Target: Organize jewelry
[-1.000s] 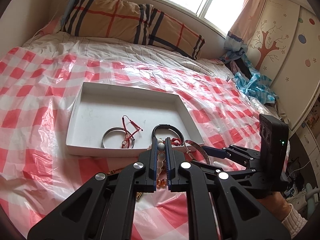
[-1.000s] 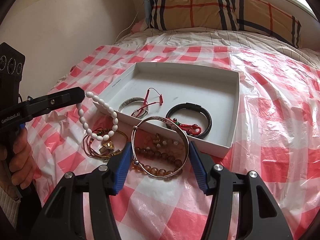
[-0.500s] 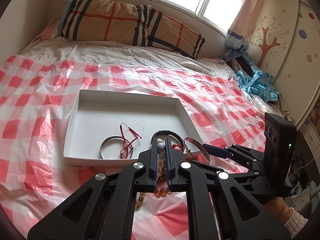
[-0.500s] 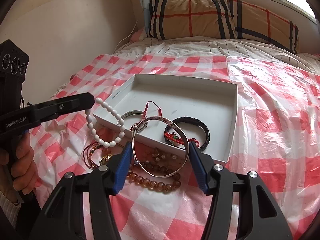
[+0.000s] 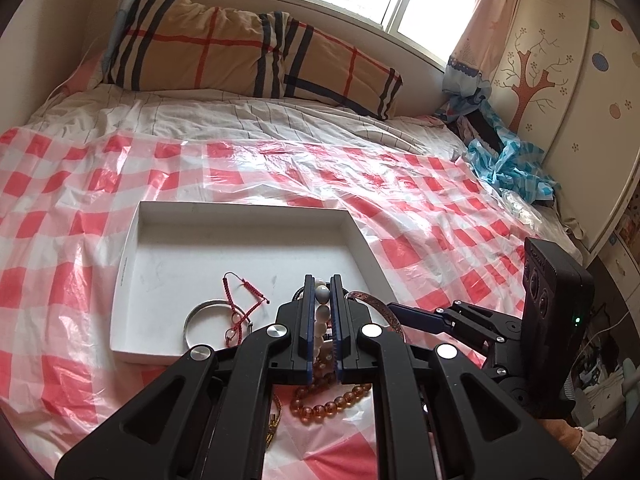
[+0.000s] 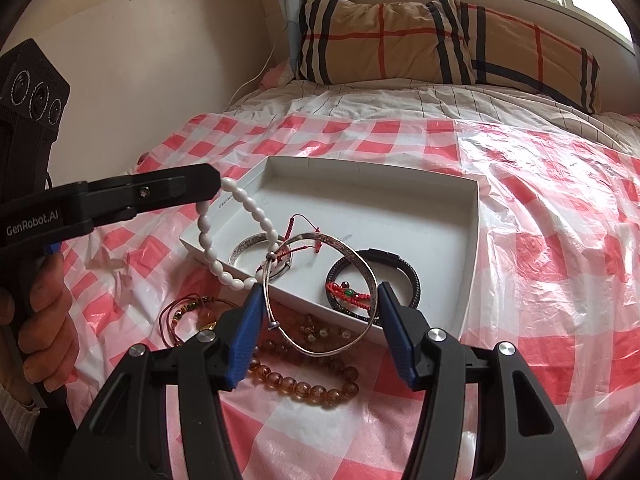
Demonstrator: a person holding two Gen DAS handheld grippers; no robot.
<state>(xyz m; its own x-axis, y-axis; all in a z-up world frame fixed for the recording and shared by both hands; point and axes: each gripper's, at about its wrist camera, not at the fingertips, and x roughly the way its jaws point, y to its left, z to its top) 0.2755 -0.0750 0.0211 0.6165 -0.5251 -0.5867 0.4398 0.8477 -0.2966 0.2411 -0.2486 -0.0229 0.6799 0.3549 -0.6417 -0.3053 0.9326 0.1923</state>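
Left hand-held gripper (image 5: 322,294) pinches white bead bracelet (image 6: 244,236); right (image 6: 318,298) clamps silver bangle (image 6: 320,292)

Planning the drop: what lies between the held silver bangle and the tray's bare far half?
In the right wrist view, past the silver bangle, the black bracelet and red cord bracelet lie in the tray.

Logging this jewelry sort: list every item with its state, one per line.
left gripper: shut on white bead bracelet, lifted
right gripper: shut on silver bangle, lifted
white tray: open, on the bed
black bracelet: in tray
amber bead bracelet: outside tray, on cloth
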